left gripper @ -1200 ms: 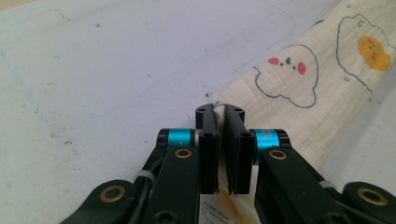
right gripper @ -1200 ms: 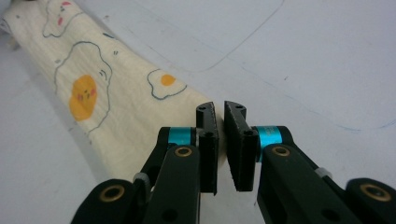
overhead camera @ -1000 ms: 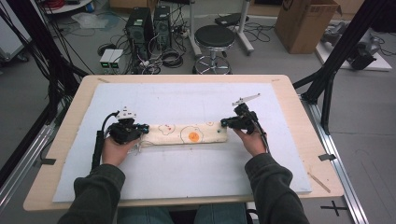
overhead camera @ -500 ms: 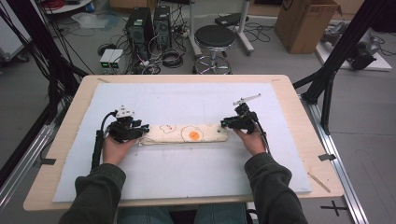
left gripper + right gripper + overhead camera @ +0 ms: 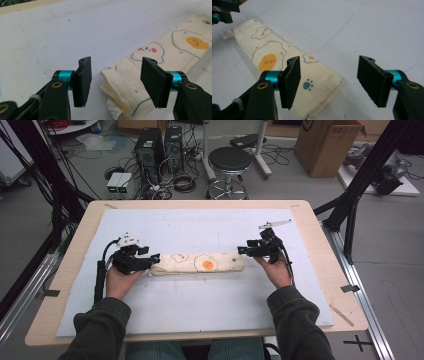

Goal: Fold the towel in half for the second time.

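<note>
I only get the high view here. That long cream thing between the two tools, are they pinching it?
Observer: No. The left tool is open, the cloth end lying between its jaws, unpinched.
Operator: And the other one?
Observer: The right tool is open too; the cloth's other end lies under its left jaw.
Operator: What's drawn on the cloth?
Observer: Near that end, a small blue paw print.
Operator: Anything else I miss?
Observer: A white tag sticks out of the folds at the left tool's end.
</note>
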Demonstrator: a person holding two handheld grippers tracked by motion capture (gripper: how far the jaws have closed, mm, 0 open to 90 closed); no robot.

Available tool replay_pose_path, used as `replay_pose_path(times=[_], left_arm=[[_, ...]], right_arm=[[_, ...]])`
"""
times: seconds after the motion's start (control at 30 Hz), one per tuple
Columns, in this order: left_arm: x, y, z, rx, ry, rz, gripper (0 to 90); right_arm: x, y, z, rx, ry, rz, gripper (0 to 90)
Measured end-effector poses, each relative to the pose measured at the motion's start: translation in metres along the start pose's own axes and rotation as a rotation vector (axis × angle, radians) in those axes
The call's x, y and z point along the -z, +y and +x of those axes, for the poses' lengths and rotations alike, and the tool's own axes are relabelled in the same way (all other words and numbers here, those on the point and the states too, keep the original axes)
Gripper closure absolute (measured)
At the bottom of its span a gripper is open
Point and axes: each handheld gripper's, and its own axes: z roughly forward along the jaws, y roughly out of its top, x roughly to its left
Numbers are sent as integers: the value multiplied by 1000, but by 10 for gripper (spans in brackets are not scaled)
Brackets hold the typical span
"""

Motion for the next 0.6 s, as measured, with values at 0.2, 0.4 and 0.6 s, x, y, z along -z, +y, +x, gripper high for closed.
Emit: replay_pose_path(times=[0.2,0.4,0.6], left_arm=[[4,-1,2,9,-26,14,395],[8,0,-1,8,-35,12,382],[11,1,-3,-1,-45,9,354]], right_arm=[[5,1,3,5,5,-11,287],[10,1,4,1,0,-26,240],[16,1,8,5,-11,-44,207]])
